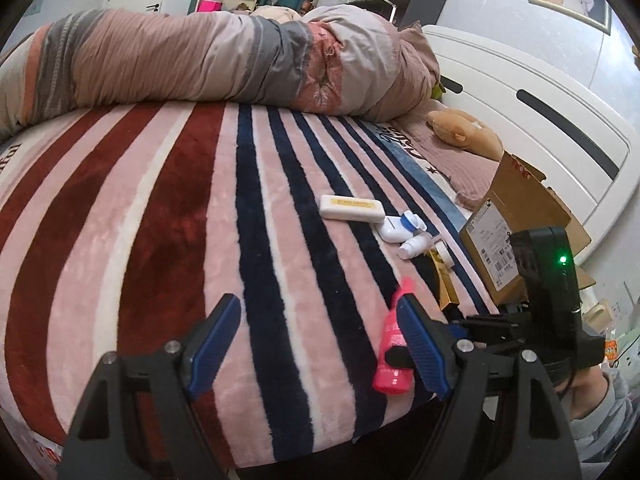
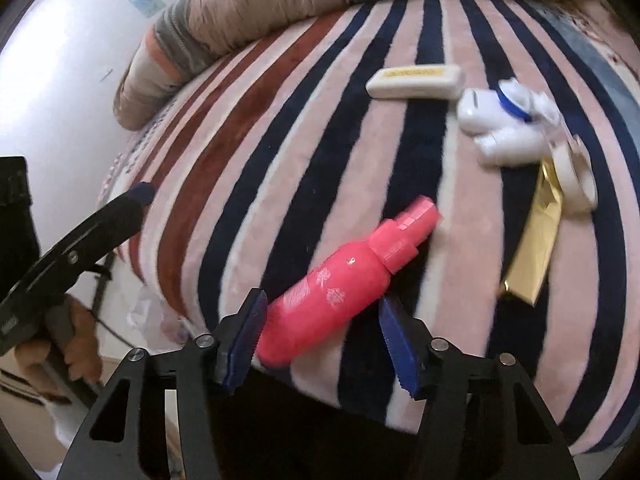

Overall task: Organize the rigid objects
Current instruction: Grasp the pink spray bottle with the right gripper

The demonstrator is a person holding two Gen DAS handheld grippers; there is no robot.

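Observation:
A pink spray bottle lies on the striped blanket near the bed's front edge; it also shows in the left wrist view. My right gripper is open, its jaws on either side of the bottle's base without closing on it. My left gripper is open and empty above the blanket, left of the bottle. Further back lie a white and yellow case, white containers with a blue cap, a white tape roll and a gold box.
A cardboard box stands at the bed's right side by the white headboard. A rolled quilt lies across the far side of the bed. A plush toy rests near the pillow.

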